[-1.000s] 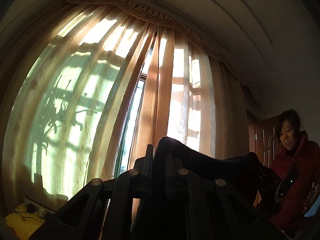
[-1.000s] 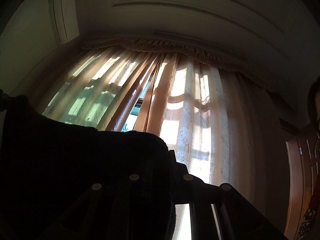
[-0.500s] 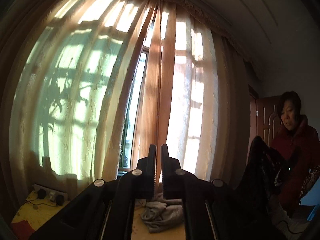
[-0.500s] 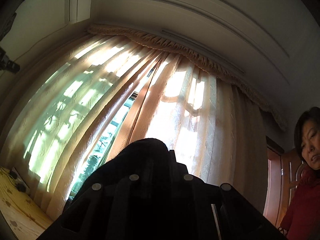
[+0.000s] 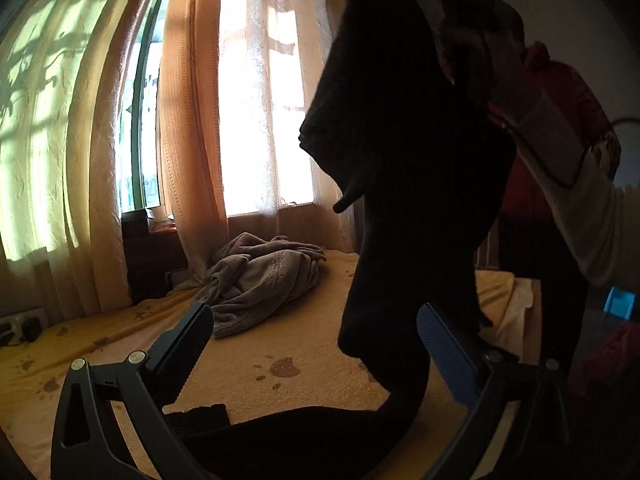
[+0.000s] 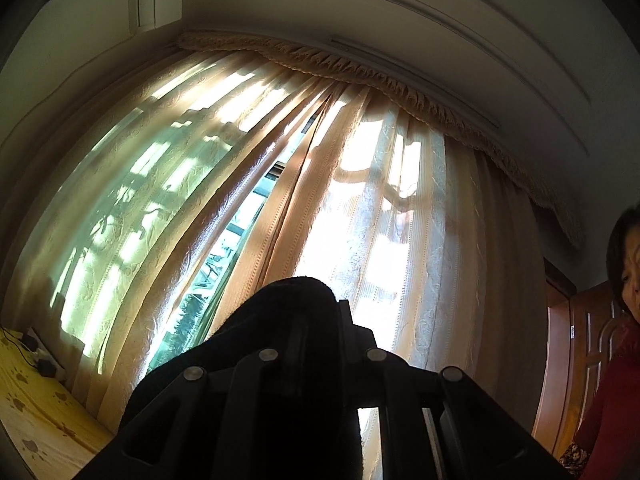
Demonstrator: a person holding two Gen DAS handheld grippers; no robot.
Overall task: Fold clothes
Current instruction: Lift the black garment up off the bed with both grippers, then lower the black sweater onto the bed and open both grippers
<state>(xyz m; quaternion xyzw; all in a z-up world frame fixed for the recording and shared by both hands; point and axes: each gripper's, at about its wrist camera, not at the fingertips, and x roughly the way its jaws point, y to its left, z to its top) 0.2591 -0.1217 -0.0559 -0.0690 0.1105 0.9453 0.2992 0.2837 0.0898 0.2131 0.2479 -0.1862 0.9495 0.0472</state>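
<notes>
A dark garment [image 5: 404, 152] hangs in the left wrist view from the top right down to the yellow bed sheet [image 5: 248, 364], where its lower end lies along the bottom edge. My left gripper [image 5: 314, 312] is open above the bed. The hanging cloth drops just inside its right finger [image 5: 444, 352], and nothing is pinched. In the right wrist view my right gripper [image 6: 320, 304] points up at the curtains and is shut on the dark garment [image 6: 280, 312], which bunches over the fingertips and drapes down to the left.
A crumpled grey garment [image 5: 264, 276] lies on the bed near the window. Long curtains [image 6: 280, 184] cover the window behind. A person in a red top [image 5: 568, 92] stands at the right. A power strip [image 5: 24, 326] sits at the bed's left edge.
My left gripper has let go of the dark garment, opened, and tipped down toward the bed. The right gripper still holds the garment high.
</notes>
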